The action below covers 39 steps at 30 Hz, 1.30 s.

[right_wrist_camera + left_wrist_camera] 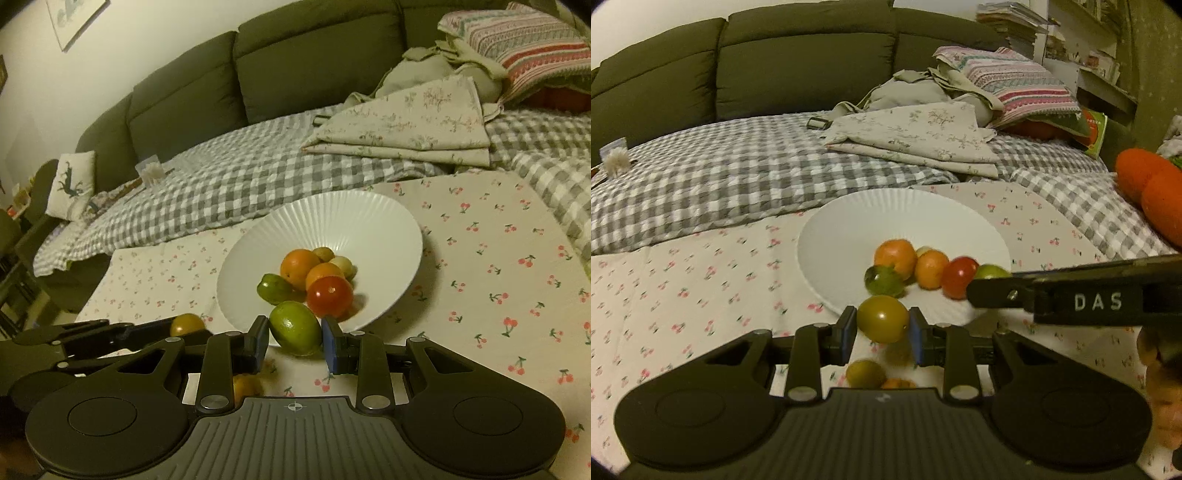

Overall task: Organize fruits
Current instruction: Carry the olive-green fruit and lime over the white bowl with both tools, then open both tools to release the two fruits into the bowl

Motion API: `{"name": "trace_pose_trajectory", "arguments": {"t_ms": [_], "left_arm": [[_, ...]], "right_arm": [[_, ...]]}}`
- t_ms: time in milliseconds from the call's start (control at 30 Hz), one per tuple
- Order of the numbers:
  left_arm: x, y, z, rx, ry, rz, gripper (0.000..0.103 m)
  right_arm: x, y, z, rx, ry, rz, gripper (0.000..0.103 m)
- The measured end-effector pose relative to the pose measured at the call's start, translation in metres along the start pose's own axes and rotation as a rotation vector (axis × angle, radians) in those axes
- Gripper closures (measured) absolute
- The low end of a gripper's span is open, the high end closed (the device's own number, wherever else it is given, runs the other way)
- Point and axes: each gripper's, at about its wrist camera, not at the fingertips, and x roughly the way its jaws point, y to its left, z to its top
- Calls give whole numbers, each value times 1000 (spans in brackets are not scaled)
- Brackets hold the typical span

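Left wrist view, right tool (991, 286) hiding plate (849, 221) rim

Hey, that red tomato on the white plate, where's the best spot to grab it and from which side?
Grip the red tomato across its widest middle, coming from above and the near rim of the white plate. It is round, an orange fruit crowds its far side, and its top is bare. Both grippers already hold fruit.
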Motion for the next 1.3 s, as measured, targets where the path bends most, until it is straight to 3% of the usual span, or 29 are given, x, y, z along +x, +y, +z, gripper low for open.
{"name": "trace_pose_trajectory", "arguments": {"t_ms": [367,667,833,933,1033,1133,1300], "left_arm": [[37,-12,5,49,1,-44,75],[56,-16,10,68,-23,-42,74],[56,-31,8,150,-63,-3,74],[57,-34,3,172,-68,24,65],[59,-33,3,184,-60,38,62],[57,-27,5,153,-55,22,60],[48,-18,5,116,-55,17,47]], "right_arm": [[28,-14,12,6,11,-6,74],[42,-23,24,3,-19,-38,73],[47,-29,30,31,-43,-51,75],[47,-30,32,41,-57,-48,75],[50,-29,30,30,-51,-64,75],[48,-32,31,48,-55,-66,75],[41,-37,33,78,-69,-70,71]]}}
